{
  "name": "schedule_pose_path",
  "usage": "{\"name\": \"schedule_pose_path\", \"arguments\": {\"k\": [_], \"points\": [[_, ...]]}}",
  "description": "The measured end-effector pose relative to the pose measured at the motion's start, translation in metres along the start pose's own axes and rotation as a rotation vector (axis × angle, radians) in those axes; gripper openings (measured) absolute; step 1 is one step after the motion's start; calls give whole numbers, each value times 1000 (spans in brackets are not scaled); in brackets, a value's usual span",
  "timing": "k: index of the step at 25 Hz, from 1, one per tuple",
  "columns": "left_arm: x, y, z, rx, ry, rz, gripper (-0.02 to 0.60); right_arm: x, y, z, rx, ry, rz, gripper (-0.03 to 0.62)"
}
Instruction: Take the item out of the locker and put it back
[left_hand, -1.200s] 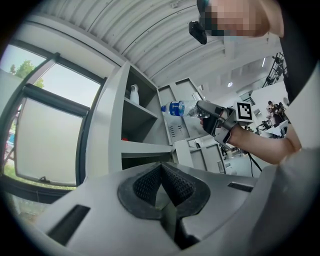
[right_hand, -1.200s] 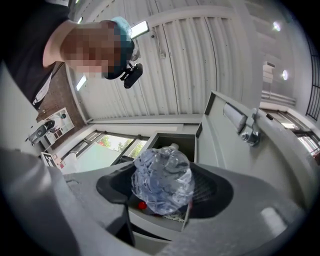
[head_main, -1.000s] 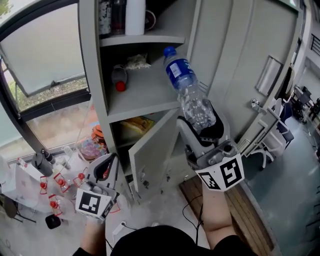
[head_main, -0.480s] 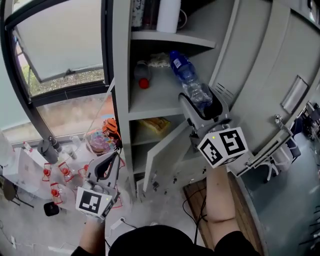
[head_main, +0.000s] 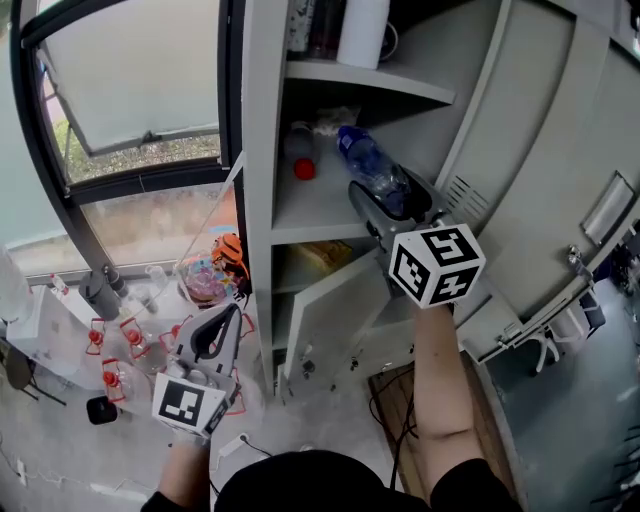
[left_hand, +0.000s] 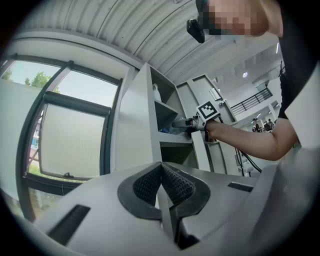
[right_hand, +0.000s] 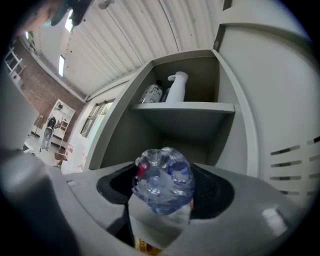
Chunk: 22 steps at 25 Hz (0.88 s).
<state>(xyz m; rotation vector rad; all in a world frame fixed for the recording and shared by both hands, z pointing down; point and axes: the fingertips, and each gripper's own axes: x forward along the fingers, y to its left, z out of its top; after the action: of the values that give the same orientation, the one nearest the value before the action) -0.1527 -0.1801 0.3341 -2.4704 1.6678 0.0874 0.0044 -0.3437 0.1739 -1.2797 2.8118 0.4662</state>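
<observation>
A: Place type?
B: Industrial-style workspace hall, lab or office sort. Row of grey metal lockers (head_main: 262, 150), big window (head_main: 130, 80), corrugated ceiling (left_hand: 125, 30).
A: More evidence?
B: Brick wall (right_hand: 27, 67), upper-level railing (left_hand: 248, 102), bright ceiling lights further back.

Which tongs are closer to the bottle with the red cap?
Right. The right tongs, holding a water bottle, are near the red-capped bottle; the left tongs hang low outside the locker.
</observation>
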Motion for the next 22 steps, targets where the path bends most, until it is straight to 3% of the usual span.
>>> {"name": "schedule_pose_path", "arguments": {"k": [8, 13, 22], "points": [[3, 0, -4, 28, -13, -1, 6, 8, 5, -9, -57, 89, -12, 319], [2, -4, -6, -20, 11, 0, 6, 11, 6, -12, -105, 108, -28, 334], [-3, 1, -10, -19, 17, 7, 6, 15, 12, -18, -188, 129, -46, 348]]}}
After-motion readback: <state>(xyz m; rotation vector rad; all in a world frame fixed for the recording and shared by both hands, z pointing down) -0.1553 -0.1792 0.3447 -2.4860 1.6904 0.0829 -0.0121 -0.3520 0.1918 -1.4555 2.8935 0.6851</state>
